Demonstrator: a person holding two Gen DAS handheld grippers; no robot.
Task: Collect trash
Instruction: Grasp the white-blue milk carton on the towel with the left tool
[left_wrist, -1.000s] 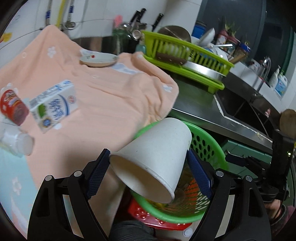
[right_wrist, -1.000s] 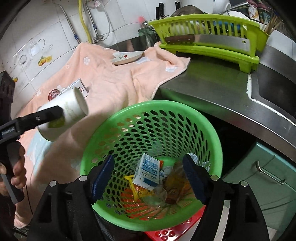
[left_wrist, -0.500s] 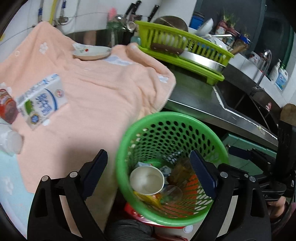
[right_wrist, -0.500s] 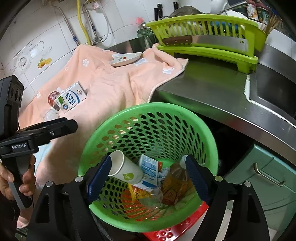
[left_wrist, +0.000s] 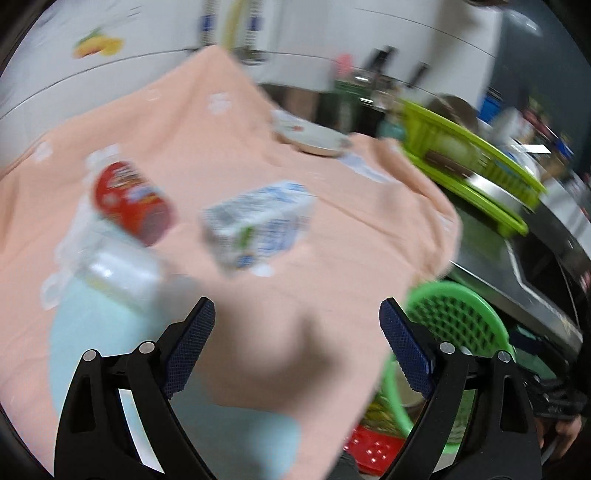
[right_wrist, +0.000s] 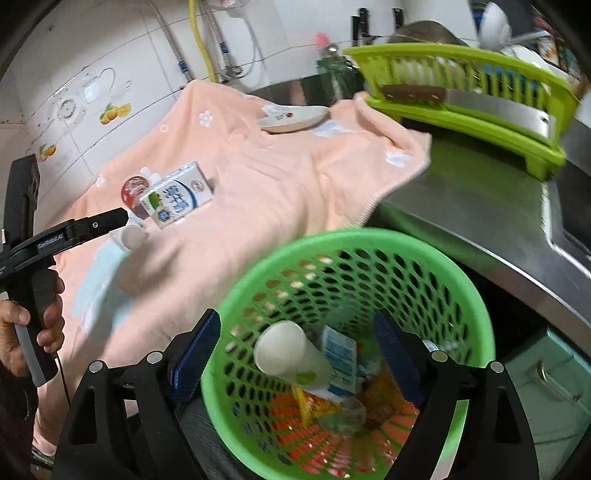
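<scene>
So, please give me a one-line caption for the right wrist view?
Open right gripper above green basket holding paper cup; milk carton waits on peach towel.

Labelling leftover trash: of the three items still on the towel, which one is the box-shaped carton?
The white-and-blue milk carton, lying flat mid-towel. The red-labelled bottle behind it is round, and the clear plastic bottle beside that is see-through.

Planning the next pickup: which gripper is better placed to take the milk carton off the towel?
Left. The left gripper is open and faces the milk carton; the right gripper, open, hangs over the green basket.
</scene>
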